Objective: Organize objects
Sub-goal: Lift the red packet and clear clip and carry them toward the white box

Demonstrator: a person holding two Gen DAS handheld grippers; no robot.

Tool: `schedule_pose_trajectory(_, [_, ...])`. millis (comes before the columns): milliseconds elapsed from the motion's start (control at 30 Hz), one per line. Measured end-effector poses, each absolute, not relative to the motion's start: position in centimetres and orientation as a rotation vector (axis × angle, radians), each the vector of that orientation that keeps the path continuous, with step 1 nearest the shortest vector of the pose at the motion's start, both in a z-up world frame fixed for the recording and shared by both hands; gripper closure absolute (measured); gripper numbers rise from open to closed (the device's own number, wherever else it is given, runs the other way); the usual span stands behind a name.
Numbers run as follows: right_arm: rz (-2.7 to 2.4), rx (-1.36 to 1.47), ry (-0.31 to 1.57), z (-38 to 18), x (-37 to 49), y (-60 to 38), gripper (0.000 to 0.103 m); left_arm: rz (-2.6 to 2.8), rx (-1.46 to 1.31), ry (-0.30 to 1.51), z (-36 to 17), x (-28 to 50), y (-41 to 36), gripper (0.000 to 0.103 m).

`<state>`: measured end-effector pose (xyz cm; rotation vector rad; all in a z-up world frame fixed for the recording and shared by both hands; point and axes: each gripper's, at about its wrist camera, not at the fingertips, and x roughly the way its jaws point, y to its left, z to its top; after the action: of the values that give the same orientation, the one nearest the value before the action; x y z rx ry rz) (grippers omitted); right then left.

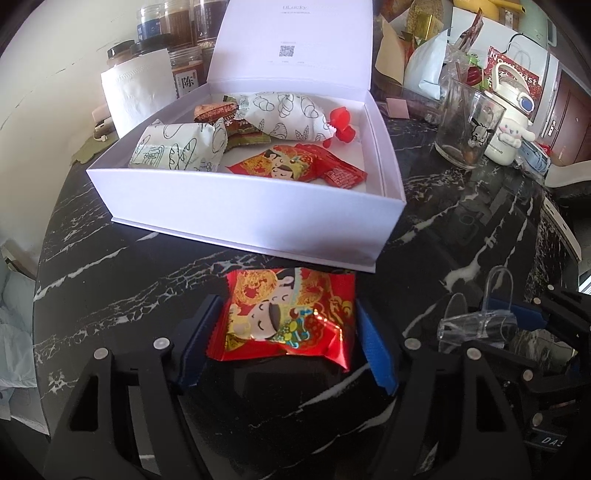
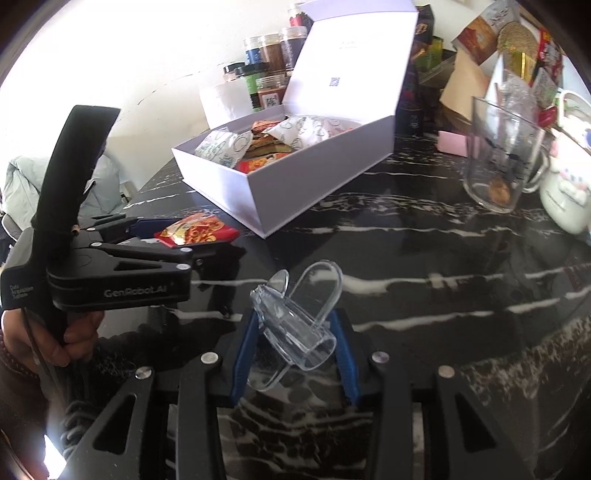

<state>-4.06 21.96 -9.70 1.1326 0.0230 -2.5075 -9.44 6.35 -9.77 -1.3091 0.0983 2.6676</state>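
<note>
While we hold a gripper in each hand over a black marble table, each one has something between its blue pads. Our left gripper is closed partway onto a red foil snack packet printed with a cartoon figure; the pads press its two side edges, and it sits just in front of the near wall of an open white box. Our right gripper is closed partway onto a small clear plastic piece, shaped like a scoop or clip, held tilted above the table.

Inside the box lie two white wrapped pastries with line drawings, some brown and green packets, a matching red foil packet, and a small red item. Its lid stands upright at the back.

Beside the box on one side stands a paper roll, with jars behind it. On the other side stand a clear glass and a white cartoon mug, touching or nearly so.
</note>
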Motion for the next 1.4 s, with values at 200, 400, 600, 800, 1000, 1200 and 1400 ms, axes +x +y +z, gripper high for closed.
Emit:
schedule_pose_trajectory(200, [-2.529, 1.125, -0.008, -9.7, -3.2, 23.1, 0.062, 2.665, -1.310, 0.089, -9.8, -7.3, 7.3, 0.032])
schedule_pose_trajectory(400, [-2.477, 1.115, -0.021, -9.7, -3.2, 23.2, 0.029, 2.677, -1.318, 0.078, -9.8, -5.3, 8.0, 0.027])
schedule_pose_trajectory(600, [-2.478, 1.109, 0.000, -9.8, -3.3, 22.8, 0.026, 2.700, -1.342, 0.052, -9.8, -5.6, 7.8, 0.022])
schedule_pose_trajectory(800, [-2.485, 1.112, 0.040, -9.9, -3.3, 22.3, 0.024, 2.699, -1.382, 0.046, -9.7, -7.0, 7.4, 0.017])
schedule_pose_trajectory(1000, [-2.506, 1.104, 0.073, -9.8, -3.2, 22.0, 0.040, 2.692, -1.355, 0.161, -9.2, -8.2, 8.2, 0.017])
schedule_pose_trajectory(1200, [-2.503, 1.094, 0.091, -9.8, -3.1, 21.8, 0.047, 2.624, -1.361, 0.166, -9.8, -9.3, 8.5, 0.016])
schedule_pose_trajectory(1400, [-2.503, 1.099, 0.053, -9.8, -3.4, 22.1, 0.048, 2.611, -1.306, 0.129, -10.0, -9.0, 8.2, 0.019])
